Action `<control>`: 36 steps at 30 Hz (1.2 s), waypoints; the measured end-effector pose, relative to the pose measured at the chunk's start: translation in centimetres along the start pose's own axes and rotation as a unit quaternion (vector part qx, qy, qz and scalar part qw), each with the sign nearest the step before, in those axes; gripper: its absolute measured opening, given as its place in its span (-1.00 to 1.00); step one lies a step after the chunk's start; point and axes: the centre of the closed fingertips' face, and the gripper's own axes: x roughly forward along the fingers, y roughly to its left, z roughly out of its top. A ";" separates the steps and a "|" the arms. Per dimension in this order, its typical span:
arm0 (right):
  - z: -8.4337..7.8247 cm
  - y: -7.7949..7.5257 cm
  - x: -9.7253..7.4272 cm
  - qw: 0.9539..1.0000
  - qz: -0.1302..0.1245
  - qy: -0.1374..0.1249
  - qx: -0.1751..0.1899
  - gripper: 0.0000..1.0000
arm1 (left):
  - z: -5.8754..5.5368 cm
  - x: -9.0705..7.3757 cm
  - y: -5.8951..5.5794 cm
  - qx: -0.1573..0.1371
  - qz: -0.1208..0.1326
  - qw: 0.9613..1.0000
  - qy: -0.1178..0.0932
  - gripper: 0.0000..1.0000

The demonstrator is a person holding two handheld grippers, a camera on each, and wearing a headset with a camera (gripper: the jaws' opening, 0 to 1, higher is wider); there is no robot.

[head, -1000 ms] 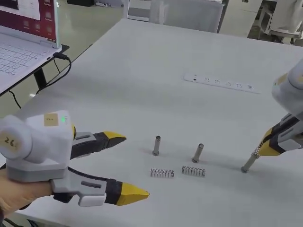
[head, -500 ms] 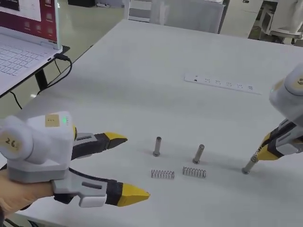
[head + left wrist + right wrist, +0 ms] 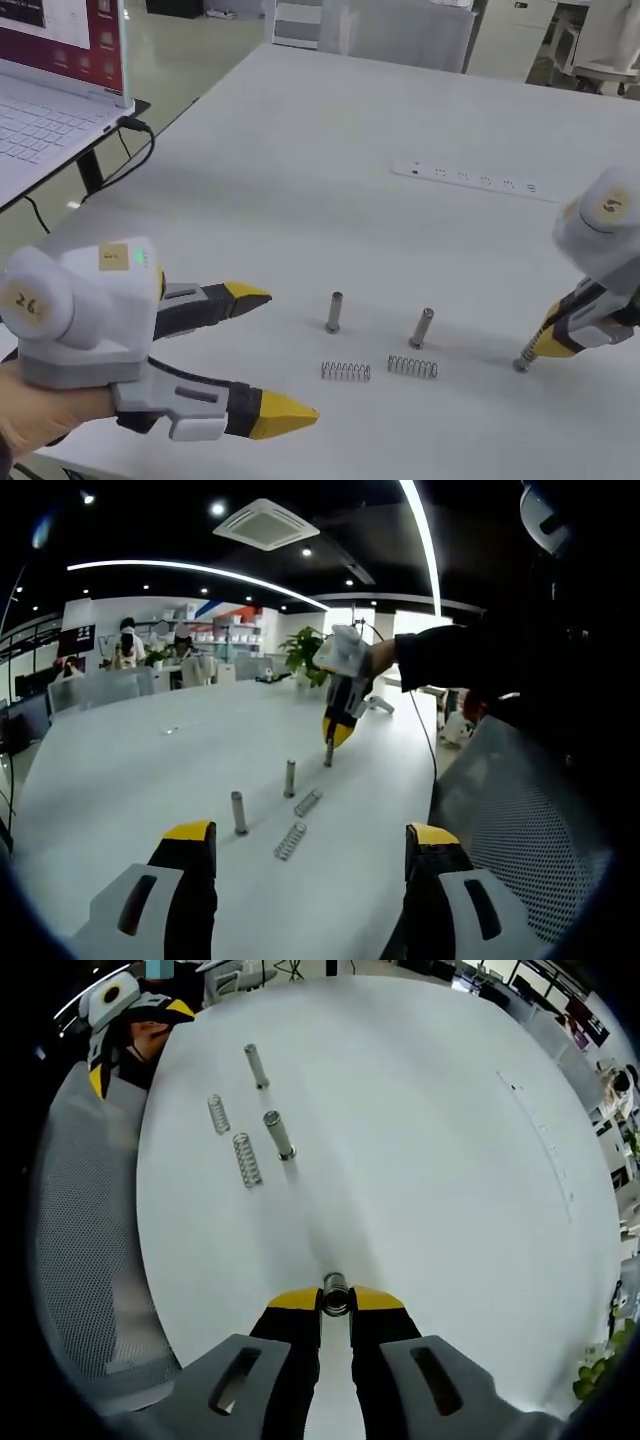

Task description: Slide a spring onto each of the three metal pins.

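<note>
Two bare metal pins [image 3: 334,311] [image 3: 422,327] stand upright near the table's front. Two loose springs [image 3: 346,371] [image 3: 412,367] lie just in front of them. To their right, my right gripper [image 3: 555,340] is shut on a third spring threaded over the tilted third pin [image 3: 522,361]. In the right gripper view the spring [image 3: 336,1296] shows end-on between the yellow fingertips of that gripper [image 3: 337,1305]. My left gripper [image 3: 272,352] hovers open at the lower left, with nothing between its fingers. Its own view shows that gripper [image 3: 310,845] facing the pins [image 3: 238,812] [image 3: 290,778].
A white power strip [image 3: 475,180] lies further back on the white table [image 3: 300,150]. An open laptop [image 3: 45,95] with a black cable [image 3: 135,140] sits on a side desk at the left. A mesh chair [image 3: 85,1220] stands by the table's near edge.
My right gripper has moved down along the third pin with the spring, so less of the pin shows below it. The left gripper has stayed put.
</note>
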 end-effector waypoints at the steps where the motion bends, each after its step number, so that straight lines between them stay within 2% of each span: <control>1: -0.1 0.1 0.1 1.000 0.001 0.001 0.000 -0.83 | 0.0 0.0 0.0 0.000 0.000 1.000 0.001 0.46; 10: -0.3 0.6 1.0 1.000 0.003 0.003 0.003 -0.83 | 0.0 0.0 -0.2 0.000 -0.001 1.000 0.002 0.46; 22: -0.2 0.7 0.9 1.000 0.001 0.008 0.001 -0.81 | -0.1 0.1 -0.2 -0.001 -0.003 1.000 -0.001 0.45; 30: -0.3 0.4 0.8 1.000 -0.008 0.005 -0.001 -0.66 | -0.2 0.0 -0.2 -0.001 -0.002 1.000 -0.001 0.45; 36: -1.0 0.3 0.1 1.000 -0.017 0.004 0.004 -0.61 | -0.1 0.1 -0.2 -0.001 -0.002 1.000 -0.002 0.45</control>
